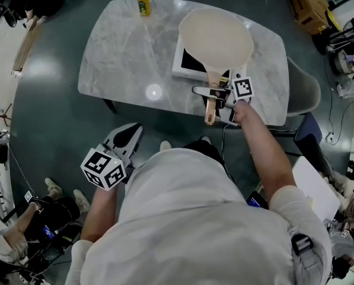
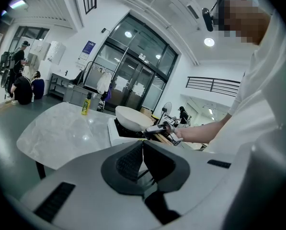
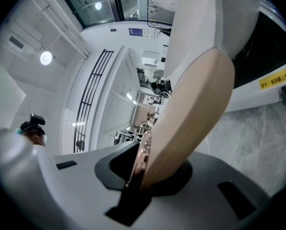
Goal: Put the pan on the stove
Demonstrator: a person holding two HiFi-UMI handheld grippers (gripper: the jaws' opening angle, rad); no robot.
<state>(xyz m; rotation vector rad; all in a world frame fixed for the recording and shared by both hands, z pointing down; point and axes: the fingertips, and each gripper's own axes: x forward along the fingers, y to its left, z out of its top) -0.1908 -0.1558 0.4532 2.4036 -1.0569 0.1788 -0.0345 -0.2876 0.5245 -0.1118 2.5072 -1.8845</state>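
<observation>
**A:** Marble table (image 1: 123,52), pale and grey-veined with rounded corners, stands on a dark glossy floor (image 1: 52,117). What's nearest?

**B:** Left gripper (image 1: 128,136), held low beside the torso on a bent arm, off the table. Its black ribbed pads meet with nothing between them.

**A:** And the other arm?

**B:** Bare forearm stretched forward. Right gripper (image 1: 209,91) is clamped from the side on the flat wooden handle (image 1: 211,107), which has a copper-coloured end.

**A:** Pan (image 1: 215,37)?

**B:** Round, cream, matte, on the stove (image 1: 184,64), a white-framed slab with a black top. The handle juts toward the person. Beyond, a yellow bottle (image 1: 143,2) stands upright near the far edge.
</observation>
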